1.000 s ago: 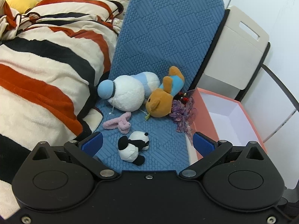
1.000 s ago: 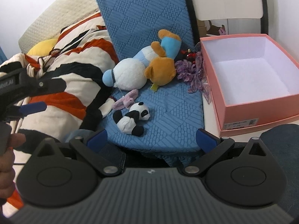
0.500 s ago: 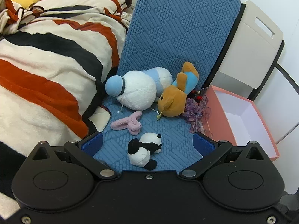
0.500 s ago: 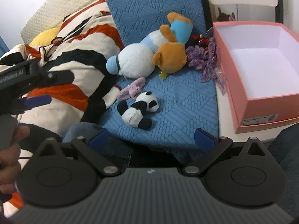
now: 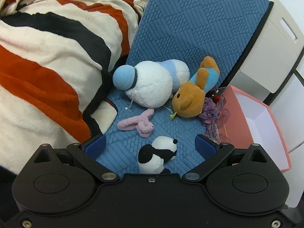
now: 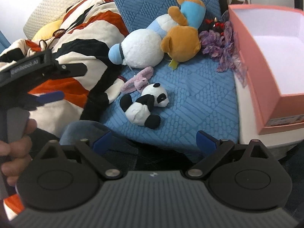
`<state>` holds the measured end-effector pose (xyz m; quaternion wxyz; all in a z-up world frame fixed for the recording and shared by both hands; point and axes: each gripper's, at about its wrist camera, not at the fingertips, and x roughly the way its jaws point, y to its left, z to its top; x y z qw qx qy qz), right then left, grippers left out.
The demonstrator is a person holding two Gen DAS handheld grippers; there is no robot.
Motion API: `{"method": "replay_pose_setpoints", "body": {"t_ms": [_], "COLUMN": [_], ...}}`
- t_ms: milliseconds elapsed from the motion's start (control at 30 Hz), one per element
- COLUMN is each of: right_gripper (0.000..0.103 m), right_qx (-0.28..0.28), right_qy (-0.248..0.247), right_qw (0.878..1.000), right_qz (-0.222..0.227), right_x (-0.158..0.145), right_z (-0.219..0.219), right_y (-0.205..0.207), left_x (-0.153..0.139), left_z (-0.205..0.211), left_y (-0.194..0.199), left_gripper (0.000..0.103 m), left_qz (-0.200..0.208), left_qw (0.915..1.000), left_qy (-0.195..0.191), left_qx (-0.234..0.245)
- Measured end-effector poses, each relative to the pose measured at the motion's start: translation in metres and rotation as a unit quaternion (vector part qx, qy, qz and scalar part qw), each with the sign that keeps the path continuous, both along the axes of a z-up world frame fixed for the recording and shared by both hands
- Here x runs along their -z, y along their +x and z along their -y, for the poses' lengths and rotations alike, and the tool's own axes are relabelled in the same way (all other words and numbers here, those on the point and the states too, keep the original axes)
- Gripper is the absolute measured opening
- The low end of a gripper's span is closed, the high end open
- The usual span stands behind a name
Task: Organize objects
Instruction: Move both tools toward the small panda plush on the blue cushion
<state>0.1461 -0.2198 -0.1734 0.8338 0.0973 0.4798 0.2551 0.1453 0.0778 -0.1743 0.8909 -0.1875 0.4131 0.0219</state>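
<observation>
Cushion [image 5: 190, 28]: blue, quilted in squares.
Blanket [image 5: 47, 57]: cream, striped orange and black.
Panda toy [image 6: 145, 104]: black and white.
Bear toy [image 5: 191, 98]: tan, in a light blue shirt.
Snowman toy [image 5: 150, 83]: white, with a pale blue hat and scarf.
Bunny toy [image 5: 138, 123]: pink.
Box [image 6: 266, 87]: salmon pink outside, white inside.
Ribbon flower [image 5: 212, 114]: purple.
</observation>
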Motion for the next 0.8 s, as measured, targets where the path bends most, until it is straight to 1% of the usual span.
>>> {"method": "replay_pose_setpoints", "body": {"t_ms": [67,133,233,300,367,400,433,467,500,600,733,800], "right_gripper": [0.096,0.096,0.096,0.096,0.096,0.096,0.093,0.083,0.078,0.078,0.078,0.078], "right_qx": [-0.001,0.004,0.010,0.011,0.010,0.006,0.000,-0.004,-0.005,-0.001,-0.021,-0.027], "right_qy": [0.003,0.002,0.002,0.020,0.025,0.023,0.023,0.023,0.021,0.016,0.010,0.008], "right_qw": [1.000,1.000,0.999,0.999,0.998,0.998,0.998,0.998,0.998,0.997,0.998,0.998], "right_qz": [-0.012,-0.020,-0.031,-0.048,-0.053,-0.052,-0.051,-0.054,-0.059,-0.074,-0.057,-0.060], "right_x": [0.007,0.014,0.025,0.033,0.037,0.039,0.042,0.044,0.048,0.058,0.063,0.067], "right_z": [-0.005,-0.008,-0.014,-0.016,-0.020,-0.024,-0.027,-0.029,-0.031,-0.037,-0.049,-0.054], "right_y": [0.007,0.013,0.023,0.029,0.034,0.036,0.039,0.041,0.044,0.054,0.064,0.071], "left_x": [0.006,0.011,0.021,0.031,0.043,0.049,0.053,0.058,0.063,0.074,0.088,0.096], "left_z": [-0.004,-0.007,-0.010,-0.012,-0.014,-0.014,-0.015,-0.016,-0.018,-0.021,-0.021,-0.021], "left_y": [0.007,0.014,0.025,0.035,0.045,0.050,0.054,0.059,0.064,0.077,0.094,0.104], "left_gripper": [0.095,0.095,0.090,0.087,0.081,0.080,0.080,0.080,0.080,0.081,0.081,0.081], "left_qz": [-0.004,-0.001,-0.007,-0.015,-0.026,-0.033,-0.037,-0.041,-0.047,-0.059,-0.078,-0.087], "left_qw": [1.0000,0.9999,0.9996,0.9992,0.9986,0.9984,0.9983,0.9982,0.9980,0.9973,0.9954,0.9945], "left_qy": [-0.007,-0.015,-0.026,-0.036,-0.044,-0.044,-0.043,-0.041,-0.040,-0.038,-0.030,-0.021], "left_qx": [-0.003,-0.001,0.004,0.009,0.014,0.015,0.016,0.015,0.014,0.023,0.047,0.054]}}
